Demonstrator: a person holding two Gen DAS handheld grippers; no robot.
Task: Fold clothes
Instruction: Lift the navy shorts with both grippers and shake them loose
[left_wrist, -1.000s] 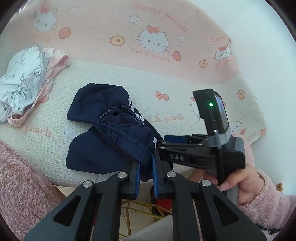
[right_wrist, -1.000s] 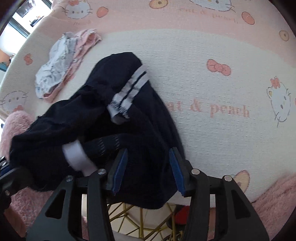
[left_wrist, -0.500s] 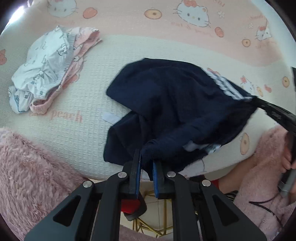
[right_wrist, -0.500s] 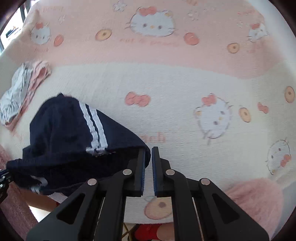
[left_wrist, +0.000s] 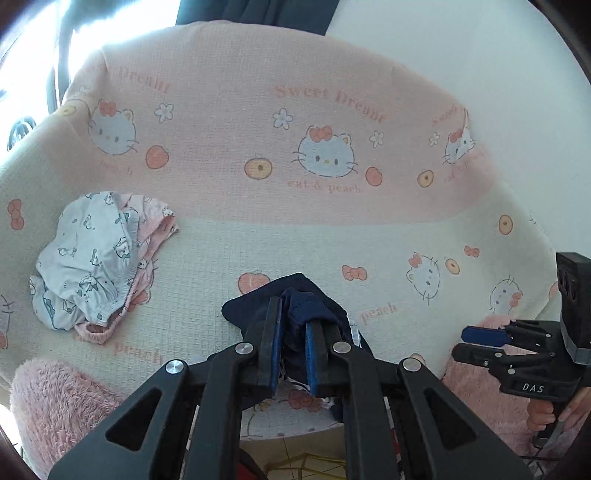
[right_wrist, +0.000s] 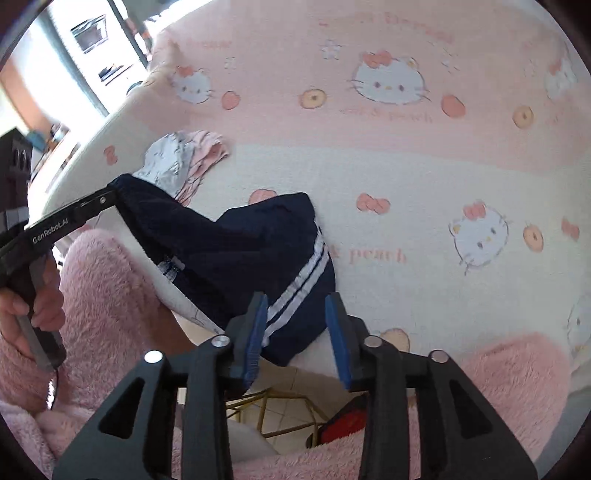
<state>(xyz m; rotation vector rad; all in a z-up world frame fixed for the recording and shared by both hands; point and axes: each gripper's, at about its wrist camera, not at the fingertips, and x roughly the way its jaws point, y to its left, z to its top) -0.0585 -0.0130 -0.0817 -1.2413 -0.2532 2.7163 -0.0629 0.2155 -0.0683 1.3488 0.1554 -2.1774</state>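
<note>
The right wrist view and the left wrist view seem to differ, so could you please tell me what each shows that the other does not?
Only the right wrist view shows the navy shorts' white side stripes and the right tool standing open. Only the left wrist view shows the left tool shut on the bunched navy fabric. Both show the pile of folded printed clothes on the Hello Kitty blanket.

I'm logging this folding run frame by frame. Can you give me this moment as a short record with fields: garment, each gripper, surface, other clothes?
garment: navy shorts with white side stripes, crumpled at the near edge of the surface, partly lifted
left gripper: shut on a bunched part of the navy shorts
right gripper: open, holding nothing, just in front of the striped hem
surface: pink and cream cat-print blanket
other clothes: small pile of white and pink printed clothes, to the left, apart from the shorts
</note>
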